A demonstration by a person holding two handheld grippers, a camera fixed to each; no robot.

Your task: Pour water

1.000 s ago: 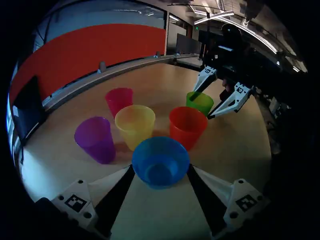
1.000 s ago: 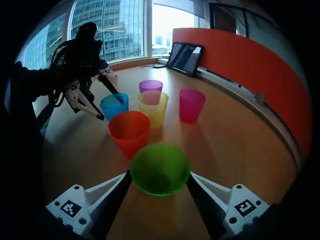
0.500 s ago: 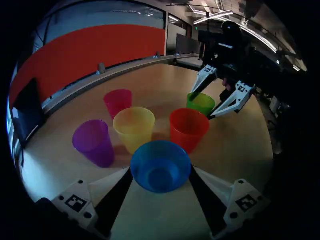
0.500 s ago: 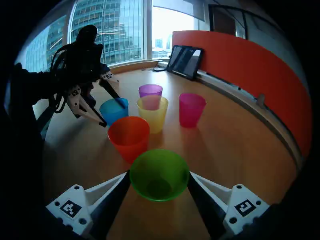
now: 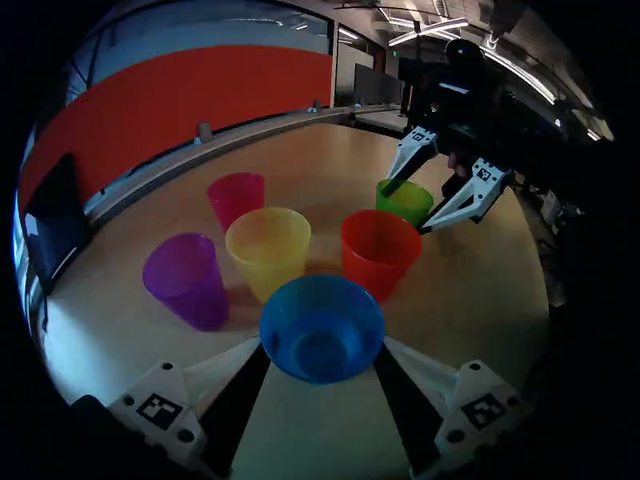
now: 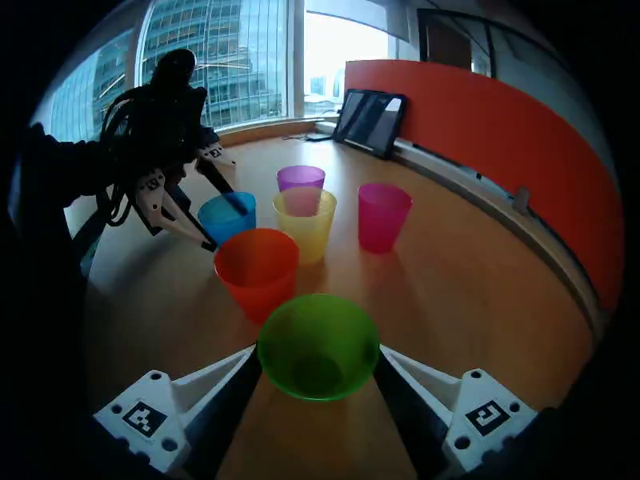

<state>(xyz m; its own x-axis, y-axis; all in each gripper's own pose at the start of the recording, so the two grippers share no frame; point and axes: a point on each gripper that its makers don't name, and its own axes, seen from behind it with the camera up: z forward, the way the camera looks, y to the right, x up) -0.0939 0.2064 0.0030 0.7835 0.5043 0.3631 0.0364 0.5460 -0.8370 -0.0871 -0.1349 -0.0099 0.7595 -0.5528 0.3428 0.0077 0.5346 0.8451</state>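
Left gripper point(image 5: 320, 346): clamped on the blue plastic cup point(image 5: 322, 328), a finger on each side, down at 6 o'clock.
Right gripper point(image 6: 318, 354): squeezing the translucent green plastic cup point(image 6: 318, 342), also at 6.
Left gripper view: strip ceiling lights point(image 5: 420, 34) at 1 o'clock.
Right gripper view: glass windows point(image 6: 216, 56) at 11, dark tablet point(image 6: 370, 116) at 12.

1. The right gripper point(image 6: 318, 354) clasped the green cup point(image 6: 318, 340).
2. Farther off, the left gripper point(image 6: 225, 228) straddled the blue cup point(image 6: 226, 218).
3. Orange cup point(image 6: 256, 268), yellow cup point(image 6: 305, 222), purple cup point(image 6: 301, 176) and pink cup point(image 6: 384, 214) stood between them.
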